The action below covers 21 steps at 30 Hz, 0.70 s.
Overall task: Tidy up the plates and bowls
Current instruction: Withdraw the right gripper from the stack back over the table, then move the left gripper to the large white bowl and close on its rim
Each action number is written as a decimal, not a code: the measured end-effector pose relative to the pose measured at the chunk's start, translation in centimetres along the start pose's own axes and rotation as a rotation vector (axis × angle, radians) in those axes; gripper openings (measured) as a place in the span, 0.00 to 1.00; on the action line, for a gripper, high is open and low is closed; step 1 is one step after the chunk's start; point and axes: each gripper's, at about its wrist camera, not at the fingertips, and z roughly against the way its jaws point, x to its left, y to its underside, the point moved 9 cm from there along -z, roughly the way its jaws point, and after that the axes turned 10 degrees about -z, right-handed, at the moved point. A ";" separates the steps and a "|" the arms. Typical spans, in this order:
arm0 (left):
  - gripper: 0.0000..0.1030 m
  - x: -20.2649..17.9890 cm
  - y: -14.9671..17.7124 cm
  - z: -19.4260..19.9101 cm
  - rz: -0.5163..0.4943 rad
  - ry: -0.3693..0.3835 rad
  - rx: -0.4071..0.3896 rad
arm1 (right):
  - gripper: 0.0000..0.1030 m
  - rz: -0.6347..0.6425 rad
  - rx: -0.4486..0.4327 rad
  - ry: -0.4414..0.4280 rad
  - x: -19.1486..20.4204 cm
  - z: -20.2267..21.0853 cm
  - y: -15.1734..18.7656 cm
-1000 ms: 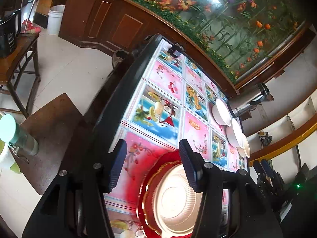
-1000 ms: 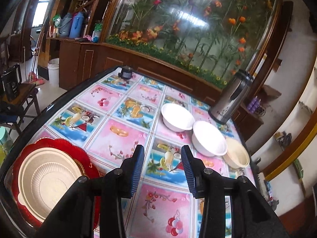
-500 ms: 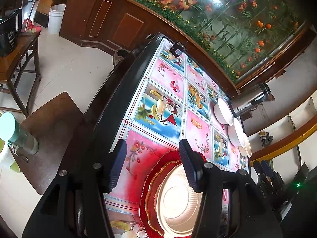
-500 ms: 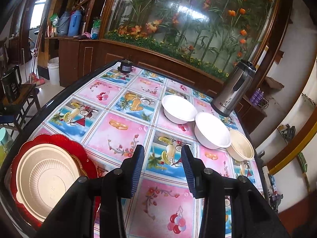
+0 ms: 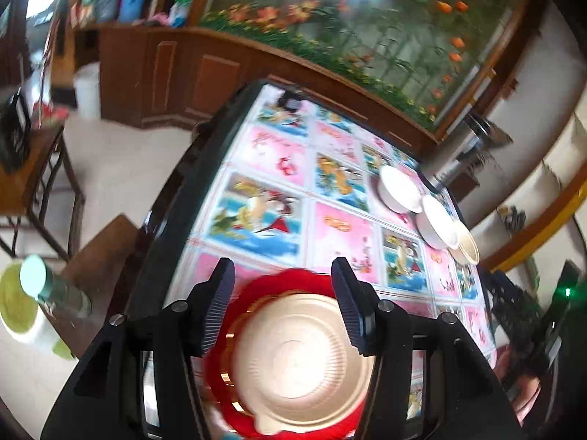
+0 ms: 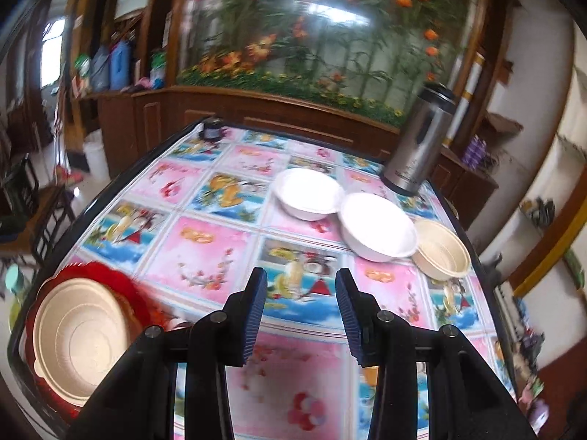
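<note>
Plates sit at the desk's near left corner: a tan ribbed plate (image 5: 301, 363) nested on a scalloped red plate (image 5: 234, 377). The left gripper (image 5: 282, 300) hovers over them, jaws wide apart and empty. A clean pick probably means sliding one jaw under the thin rim and pinching gently, since the light material may flex. The right gripper (image 6: 299, 308), jaws parted and empty, points across the glossy patterned desk (image 6: 205, 256) at two smooth white bowls (image 6: 308, 192) (image 6: 378, 231) and a tan ridged bowl (image 6: 442, 249) along the far right edge.
</note>
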 end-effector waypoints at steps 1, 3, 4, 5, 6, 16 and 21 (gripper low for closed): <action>0.52 -1.6 -0.2 0.0 -0.037 -0.007 -0.003 | 0.39 -0.028 0.001 0.000 -1.5 -0.1 0.0; 0.52 -3.8 -0.6 -0.2 -0.087 -0.016 -0.003 | 0.39 -0.079 0.003 0.009 -4.4 -0.2 0.0; 0.52 -5.1 -0.8 -0.5 -0.115 -0.017 -0.001 | 0.40 -0.106 0.006 0.014 -6.1 -0.4 0.1; 0.52 -6.1 -0.9 -0.6 -0.138 -0.015 0.000 | 0.40 -0.132 0.010 0.015 -7.6 -0.5 0.2; 0.52 -7.3 -1.1 -0.9 -0.160 -0.012 0.003 | 0.40 -0.158 0.016 0.013 -9.0 -0.7 0.3; 0.61 -19.1 -2.3 -7.0 -0.309 0.011 0.100 | 0.40 -0.431 0.158 -0.154 -19.8 -4.7 2.7; 0.61 -21.6 -2.0 -10.7 -0.302 0.011 0.184 | 0.42 -0.504 0.191 -0.254 -20.9 -7.0 2.8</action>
